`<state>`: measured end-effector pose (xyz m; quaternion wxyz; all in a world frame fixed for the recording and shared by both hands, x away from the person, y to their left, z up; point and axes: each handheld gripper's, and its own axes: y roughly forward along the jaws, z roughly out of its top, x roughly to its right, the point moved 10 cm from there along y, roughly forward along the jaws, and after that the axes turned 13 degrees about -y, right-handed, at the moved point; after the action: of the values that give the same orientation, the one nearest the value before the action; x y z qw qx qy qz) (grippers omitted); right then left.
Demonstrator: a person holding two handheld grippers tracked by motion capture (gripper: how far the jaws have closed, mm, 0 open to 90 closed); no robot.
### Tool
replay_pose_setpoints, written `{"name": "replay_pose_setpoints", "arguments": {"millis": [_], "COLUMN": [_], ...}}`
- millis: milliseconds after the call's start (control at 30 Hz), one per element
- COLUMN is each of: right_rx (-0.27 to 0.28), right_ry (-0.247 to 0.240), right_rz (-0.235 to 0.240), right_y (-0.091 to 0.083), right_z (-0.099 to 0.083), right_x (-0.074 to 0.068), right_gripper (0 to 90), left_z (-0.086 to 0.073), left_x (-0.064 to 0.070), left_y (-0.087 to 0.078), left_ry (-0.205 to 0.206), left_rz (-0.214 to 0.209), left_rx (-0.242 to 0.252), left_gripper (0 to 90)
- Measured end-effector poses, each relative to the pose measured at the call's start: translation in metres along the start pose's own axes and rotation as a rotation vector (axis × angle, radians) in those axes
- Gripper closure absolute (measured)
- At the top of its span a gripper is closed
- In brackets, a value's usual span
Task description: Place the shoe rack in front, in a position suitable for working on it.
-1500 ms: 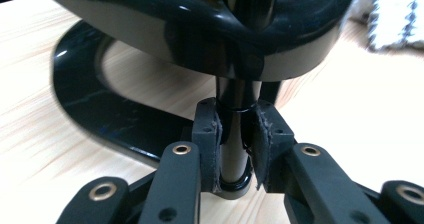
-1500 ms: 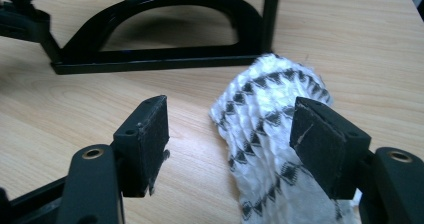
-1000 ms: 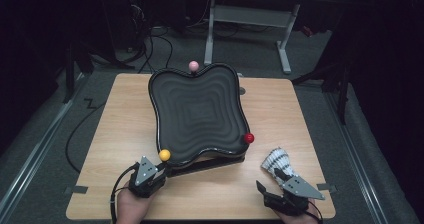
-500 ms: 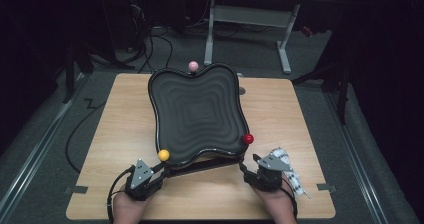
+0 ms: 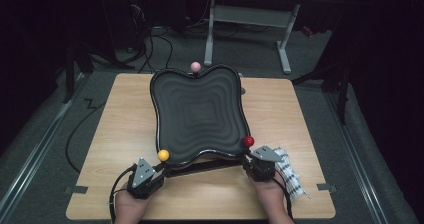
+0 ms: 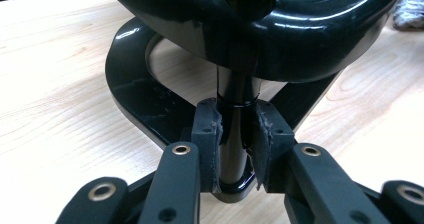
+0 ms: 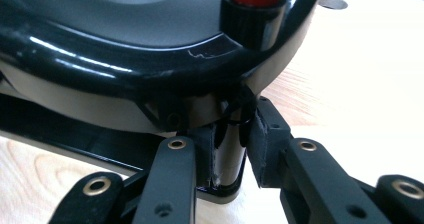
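Each black tool [image 6: 233, 154] has brass-ringed screw holes, worn grey pads [image 6: 262, 134], a grey triangular top plate [image 5: 143, 167] and trailing black cable [image 5: 116, 194].

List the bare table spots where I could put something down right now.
Bare wood lies left of the black wavy tray, out to the table edge, and right of it, behind the striped cloth. A narrower strip runs along the near edge between the left gripper and right gripper. Crowded: both near tray corners, where jaws clamp the posts.
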<state>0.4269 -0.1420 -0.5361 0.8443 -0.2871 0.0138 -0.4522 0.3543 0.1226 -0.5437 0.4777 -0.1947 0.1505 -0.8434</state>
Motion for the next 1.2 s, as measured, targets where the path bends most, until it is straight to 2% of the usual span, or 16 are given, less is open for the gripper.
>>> {"name": "replay_pose_setpoints", "arguments": {"millis": [100,167,333,467,667,733,833,933,1033,1200], "right_rx": [-0.003,-0.004,-0.017,-0.022,-0.004,-0.004,-0.014,-0.022,-0.014,-0.010], "right_ry": [-0.012,-0.017,0.000,0.003,0.049,0.042,0.045,0.032,0.013,0.027], "right_rz": [-0.001,-0.012,-0.043,-0.064,-0.068,-0.062,-0.061,-0.051,-0.070,-0.097], "right_y": [-0.011,-0.020,-0.045,-0.054,-0.056,-0.056,-0.060,-0.073,-0.086,-0.106], "right_z": [-0.007,-0.013,-0.031,-0.039,-0.043,-0.043,-0.044,-0.046,-0.048,-0.060], "right_x": [0.002,0.004,0.016,0.025,0.036,0.036,0.036,0.037,0.041,0.053], "right_gripper": [74.6,74.5,74.3,74.2,71.9,63.8,56.4,54.3,54.0,51.8], "left_z": [-0.003,-0.006,-0.012,-0.014,-0.015,-0.015,-0.014,-0.014,-0.013,-0.013], "left_x": [0.010,0.023,0.053,0.070,0.078,0.078,0.080,0.084,0.089,0.096], "left_y": [0.000,0.000,0.001,0.004,0.007,0.008,0.009,0.012,0.015,0.019], "left_ry": [0.016,0.029,0.079,0.098,0.101,0.097,0.091,0.092,0.094,0.103], "left_rz": [-0.036,-0.075,-0.139,-0.178,-0.208,-0.204,-0.200,-0.205,-0.215,-0.239], "left_rx": [-0.008,-0.012,-0.029,-0.032,-0.025,-0.023,-0.023,-0.021,-0.017,-0.017], "left_gripper": [74.3,74.3,74.2,74.2,74.2,74.2,74.2,74.2,74.2,74.1]}}
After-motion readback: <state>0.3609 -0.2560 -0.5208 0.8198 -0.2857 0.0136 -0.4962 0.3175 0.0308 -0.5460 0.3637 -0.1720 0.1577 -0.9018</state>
